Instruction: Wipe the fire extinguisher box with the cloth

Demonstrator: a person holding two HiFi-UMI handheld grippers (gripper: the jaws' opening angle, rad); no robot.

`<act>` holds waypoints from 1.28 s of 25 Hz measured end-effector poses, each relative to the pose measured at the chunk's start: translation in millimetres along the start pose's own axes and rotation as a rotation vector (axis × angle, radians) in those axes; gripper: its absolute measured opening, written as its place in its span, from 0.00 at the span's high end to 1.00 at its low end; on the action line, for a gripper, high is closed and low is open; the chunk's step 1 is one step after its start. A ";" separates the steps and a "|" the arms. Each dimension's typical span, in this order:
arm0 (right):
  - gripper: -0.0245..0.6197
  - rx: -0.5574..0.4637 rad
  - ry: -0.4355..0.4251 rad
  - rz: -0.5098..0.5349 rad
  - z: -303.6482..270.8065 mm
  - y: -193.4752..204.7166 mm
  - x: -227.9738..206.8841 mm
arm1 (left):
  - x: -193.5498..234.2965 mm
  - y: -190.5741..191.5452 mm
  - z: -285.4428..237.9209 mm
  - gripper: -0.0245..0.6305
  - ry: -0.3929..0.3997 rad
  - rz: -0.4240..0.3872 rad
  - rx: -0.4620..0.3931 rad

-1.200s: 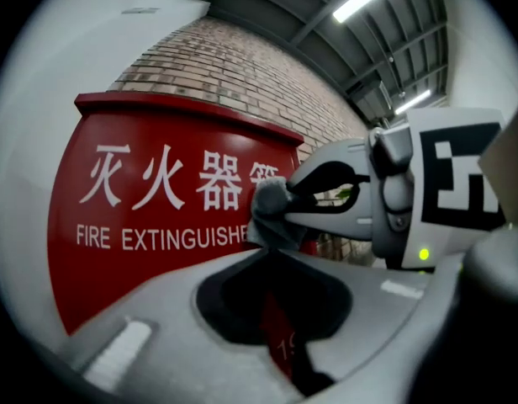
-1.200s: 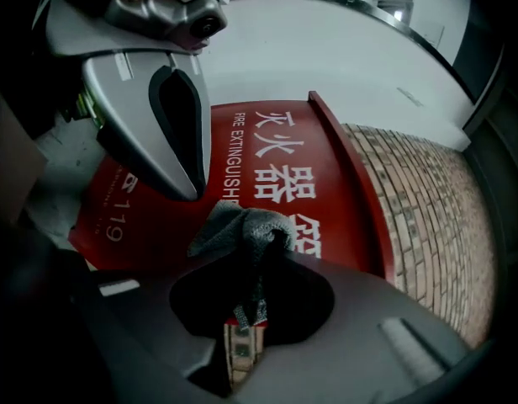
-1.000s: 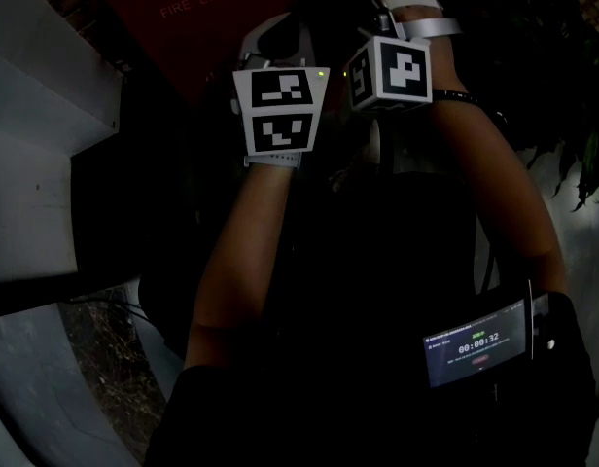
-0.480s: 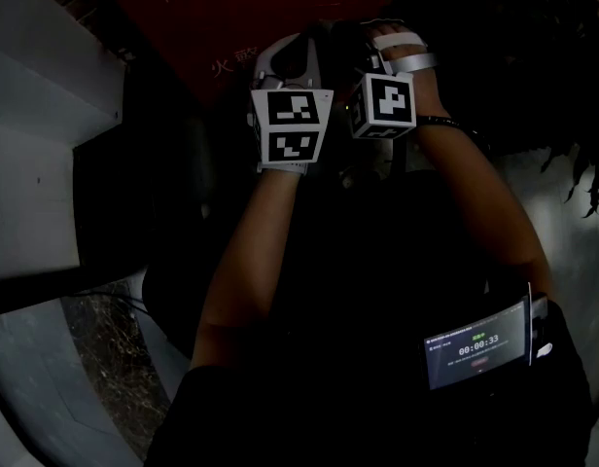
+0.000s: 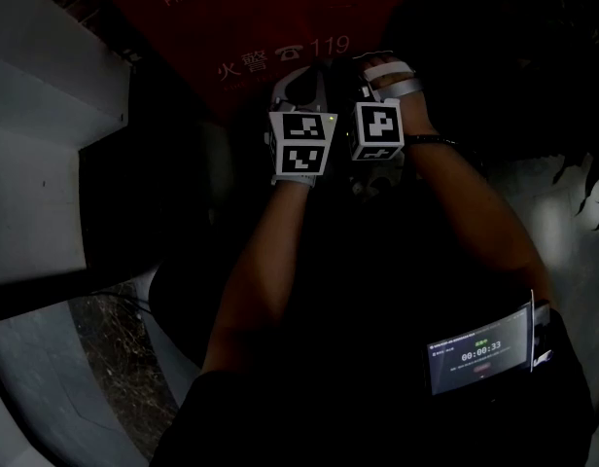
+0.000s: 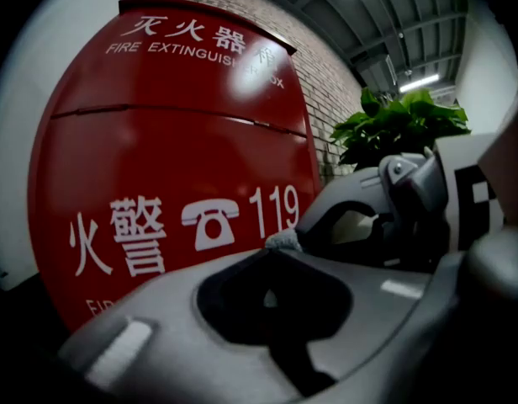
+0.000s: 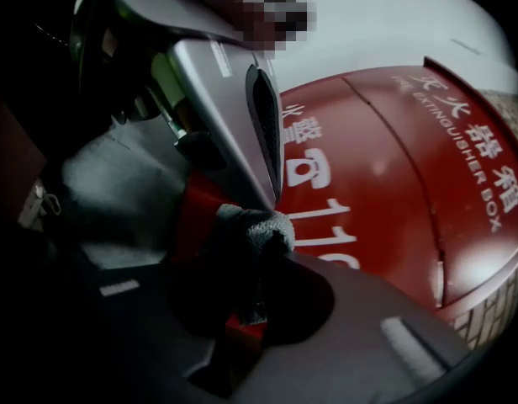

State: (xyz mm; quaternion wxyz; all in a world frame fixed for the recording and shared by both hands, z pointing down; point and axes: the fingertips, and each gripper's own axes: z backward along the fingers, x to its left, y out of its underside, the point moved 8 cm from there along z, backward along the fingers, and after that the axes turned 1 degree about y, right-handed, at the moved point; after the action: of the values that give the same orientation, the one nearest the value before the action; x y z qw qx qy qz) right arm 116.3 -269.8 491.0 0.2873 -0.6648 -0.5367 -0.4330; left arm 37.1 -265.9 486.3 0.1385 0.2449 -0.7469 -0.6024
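Note:
The red fire extinguisher box (image 6: 175, 150) with white lettering and "119" stands right ahead; its front (image 5: 231, 27) shows dimly in the head view. A grey cloth (image 7: 251, 230) is bunched at the tips of both grippers, close to the box front. My right gripper (image 7: 255, 251) is shut on it. The left gripper (image 6: 276, 247) is also shut, with a tuft of the cloth (image 6: 282, 241) at its tip. In the head view the left gripper (image 5: 309, 81) and the right gripper (image 5: 356, 74) are side by side, just below the "119".
A potted green plant (image 6: 402, 124) stands right of the box against a brick wall (image 6: 326, 66). A pale wall and ledge (image 5: 37, 163) lie at the left. A small lit screen (image 5: 479, 350) is strapped near the right arm.
Both grippers have slid together down the box front, from the "FIRE EXTINGUISHER" lettering to below the "119" line.

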 end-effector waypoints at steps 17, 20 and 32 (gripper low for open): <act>0.90 0.016 -0.214 0.063 -43.4 -4.4 66.5 | 0.1 79.4 -35.4 0.96 0.056 0.075 0.215; 0.90 0.018 -0.267 0.045 -50.0 -1.6 78.2 | -1.7 88.3 -38.0 0.96 0.081 0.122 0.271; 0.90 0.027 -0.188 0.067 -9.6 -15.7 45.4 | -7.3 46.6 -13.8 0.96 0.106 0.117 0.218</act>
State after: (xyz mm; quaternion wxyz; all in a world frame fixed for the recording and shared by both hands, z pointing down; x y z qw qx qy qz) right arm 100.9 -252.8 534.3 0.2591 -0.7162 -0.5445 -0.3513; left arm 40.9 -266.2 535.3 0.1851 0.2460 -0.8127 -0.4946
